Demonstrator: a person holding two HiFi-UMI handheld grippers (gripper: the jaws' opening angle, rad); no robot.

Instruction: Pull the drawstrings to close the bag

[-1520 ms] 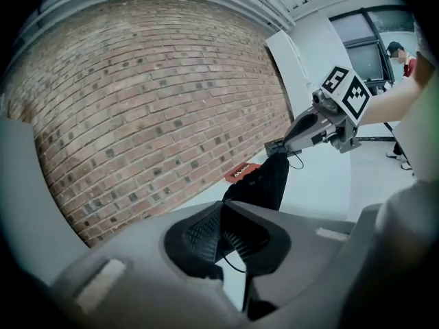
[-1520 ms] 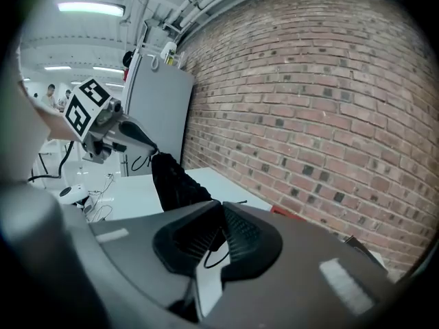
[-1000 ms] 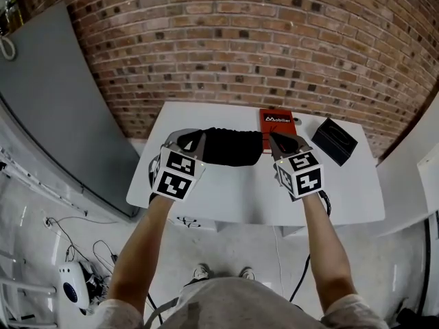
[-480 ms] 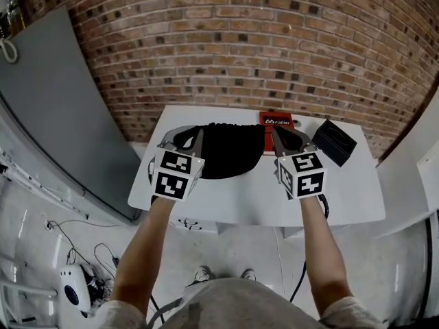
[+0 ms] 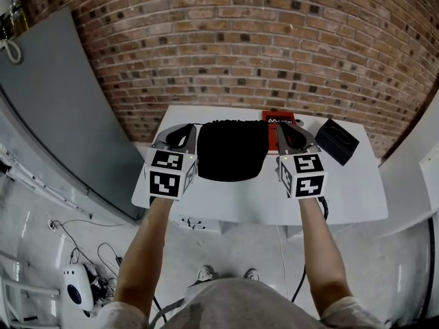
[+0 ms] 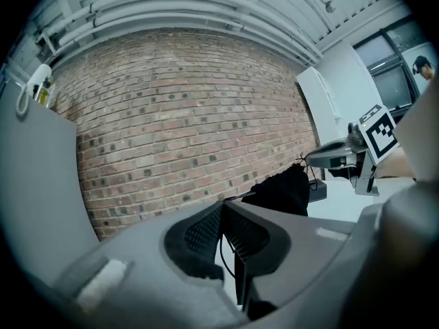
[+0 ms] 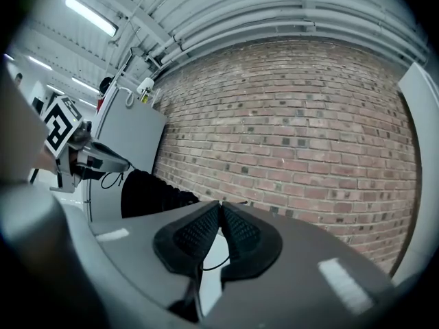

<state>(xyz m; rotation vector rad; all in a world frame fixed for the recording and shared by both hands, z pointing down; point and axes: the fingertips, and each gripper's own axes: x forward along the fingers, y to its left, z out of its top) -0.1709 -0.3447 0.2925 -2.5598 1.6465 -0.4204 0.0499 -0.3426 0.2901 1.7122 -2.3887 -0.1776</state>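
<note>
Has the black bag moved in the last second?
Yes. The black bag now reaches nearer the white table's front edge and looks larger, apparently lifted toward the camera.

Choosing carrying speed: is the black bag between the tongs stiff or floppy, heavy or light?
Probably floppy: the black bag hangs puckered at its top. Likely light: thin drawstrings pinched in left tongs and right tongs carry it.

Workshop: bare brick wall [image 5: 260, 46], ceiling pipes [image 6: 171, 16].
</note>
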